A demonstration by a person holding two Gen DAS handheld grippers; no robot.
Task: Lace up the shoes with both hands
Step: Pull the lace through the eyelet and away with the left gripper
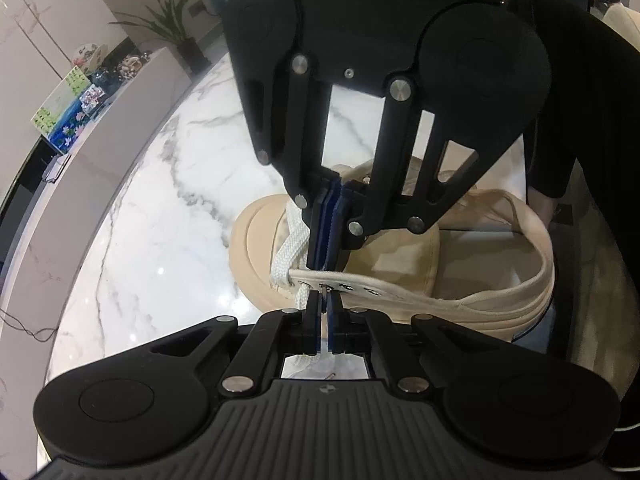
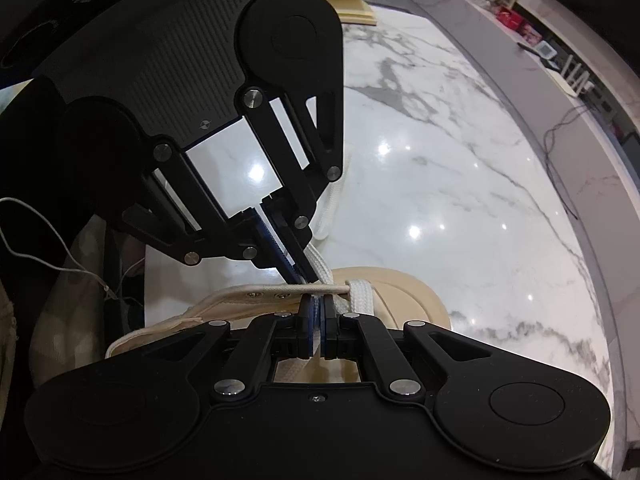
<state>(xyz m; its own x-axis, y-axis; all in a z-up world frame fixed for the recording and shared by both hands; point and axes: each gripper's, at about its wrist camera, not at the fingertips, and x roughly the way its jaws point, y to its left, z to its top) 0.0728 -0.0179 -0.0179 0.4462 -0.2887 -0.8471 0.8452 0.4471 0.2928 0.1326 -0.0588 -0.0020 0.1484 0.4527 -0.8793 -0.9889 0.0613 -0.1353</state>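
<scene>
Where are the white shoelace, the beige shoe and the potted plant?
white shoelace [image 1: 289, 249], left wrist view, flat band near the toe.
beige shoe [image 1: 400, 264], left wrist view, canvas side.
potted plant [image 1: 170, 20], left wrist view, leaves.

The 2 grippers meet tip to tip over the eyelet row of the beige shoe [image 1: 396, 256], so almost no room stays between them. The left gripper [image 1: 324, 300] has its jaws nearly together on a lace tip, and the right gripper [image 1: 328, 268] comes down from the other side, also pinched on the white lace [image 1: 288, 248]. Beyond the toe, the marble table [image 1: 160, 208] lies open and wide. Far off, a grey ledge [image 2: 532, 80] with small boxes and a cable [image 2: 560, 148] borders it.
</scene>
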